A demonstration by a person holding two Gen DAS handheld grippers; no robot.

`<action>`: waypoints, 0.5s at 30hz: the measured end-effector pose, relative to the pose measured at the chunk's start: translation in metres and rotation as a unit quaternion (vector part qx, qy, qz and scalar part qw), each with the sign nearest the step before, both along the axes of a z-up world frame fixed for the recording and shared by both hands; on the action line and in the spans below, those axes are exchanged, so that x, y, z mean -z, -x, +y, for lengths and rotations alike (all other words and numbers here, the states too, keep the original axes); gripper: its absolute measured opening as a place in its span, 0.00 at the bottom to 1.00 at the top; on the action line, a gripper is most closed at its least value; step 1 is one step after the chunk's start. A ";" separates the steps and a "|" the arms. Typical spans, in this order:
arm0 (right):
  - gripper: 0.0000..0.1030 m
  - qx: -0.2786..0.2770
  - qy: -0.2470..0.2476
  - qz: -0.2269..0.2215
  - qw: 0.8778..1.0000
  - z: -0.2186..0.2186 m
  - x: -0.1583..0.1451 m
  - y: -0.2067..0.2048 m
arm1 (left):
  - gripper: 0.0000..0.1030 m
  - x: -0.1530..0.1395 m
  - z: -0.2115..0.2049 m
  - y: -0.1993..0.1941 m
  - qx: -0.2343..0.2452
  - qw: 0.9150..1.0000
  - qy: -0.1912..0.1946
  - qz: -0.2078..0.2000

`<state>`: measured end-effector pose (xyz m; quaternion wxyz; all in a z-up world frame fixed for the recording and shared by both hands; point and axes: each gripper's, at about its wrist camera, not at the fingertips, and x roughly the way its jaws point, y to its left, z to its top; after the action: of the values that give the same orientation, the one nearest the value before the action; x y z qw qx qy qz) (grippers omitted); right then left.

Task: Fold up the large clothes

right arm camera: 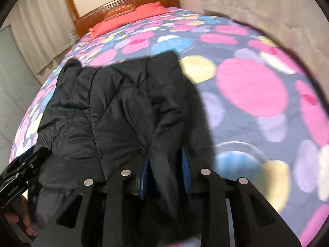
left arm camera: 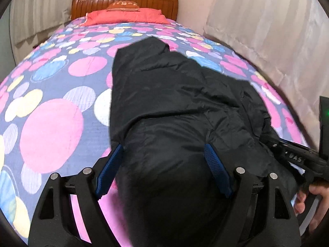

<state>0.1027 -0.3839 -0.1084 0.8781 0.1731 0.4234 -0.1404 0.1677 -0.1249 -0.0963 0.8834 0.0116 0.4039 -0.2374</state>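
Observation:
A black padded jacket lies lengthwise on the bed, partly folded over itself; it also shows in the right wrist view. My left gripper has its blue-padded fingers wide apart, with the near end of the jacket bulging between them. My right gripper is shut on a fold at the jacket's near right edge. The right gripper's body shows at the right of the left wrist view, and the left gripper's body shows at the left of the right wrist view.
The bed has a quilt with pink, blue and yellow circles. A red pillow lies by the wooden headboard. Pale curtains hang close along the right side. A dark box with a green light stands at far right.

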 end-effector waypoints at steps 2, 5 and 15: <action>0.29 0.008 0.027 -0.014 1.000 0.004 -0.023 0.006 | 0.78 -0.013 0.012 -0.001 -0.015 1.000 0.016 -0.011; 0.29 0.003 0.041 -0.047 0.998 0.014 -0.056 -0.001 | 0.78 -0.027 0.016 -0.016 -0.029 0.999 0.035 -0.009; 0.29 -0.012 0.092 -0.003 0.996 0.024 -0.015 -0.084 | 0.80 0.001 -0.024 -0.065 -0.057 0.998 -0.002 0.041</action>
<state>0.1869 -0.3604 -0.0933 0.8930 0.0866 0.4084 -0.1679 0.2326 -0.1491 -0.0970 0.8783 -0.0191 0.4402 -0.1857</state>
